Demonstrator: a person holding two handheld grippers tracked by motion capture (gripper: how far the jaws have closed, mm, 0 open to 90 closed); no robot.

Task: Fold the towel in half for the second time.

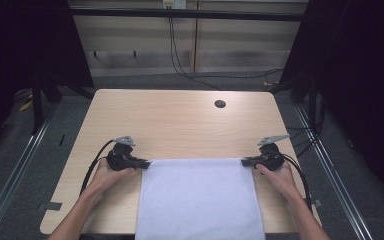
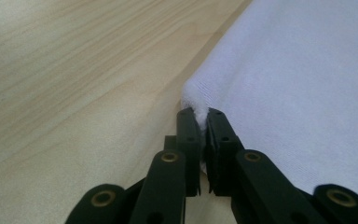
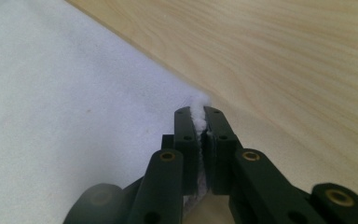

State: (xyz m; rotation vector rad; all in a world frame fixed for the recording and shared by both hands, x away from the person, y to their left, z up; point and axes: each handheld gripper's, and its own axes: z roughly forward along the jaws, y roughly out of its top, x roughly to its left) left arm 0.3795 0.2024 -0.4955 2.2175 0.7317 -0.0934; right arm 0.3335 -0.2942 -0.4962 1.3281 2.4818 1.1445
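Observation:
A white cloth (image 1: 198, 197) lies flat on the near half of the wooden table (image 1: 180, 122) and hangs over its front edge. My left gripper (image 1: 147, 164) is shut on the cloth's far left corner (image 2: 193, 95), with fabric pinched between its jaws (image 2: 200, 122). At the far right corner (image 3: 199, 102) my right gripper (image 1: 244, 162) is shut on the cloth (image 3: 74, 107) too, white fabric showing between its jaws. Both grippers rest low at the table surface, held by a person's hands.
A dark round hole (image 1: 220, 104) sits in the table's far right part. Black cables (image 1: 180, 60) hang at the back wall and run along the floor. Metal rails (image 1: 20, 165) flank the table on both sides.

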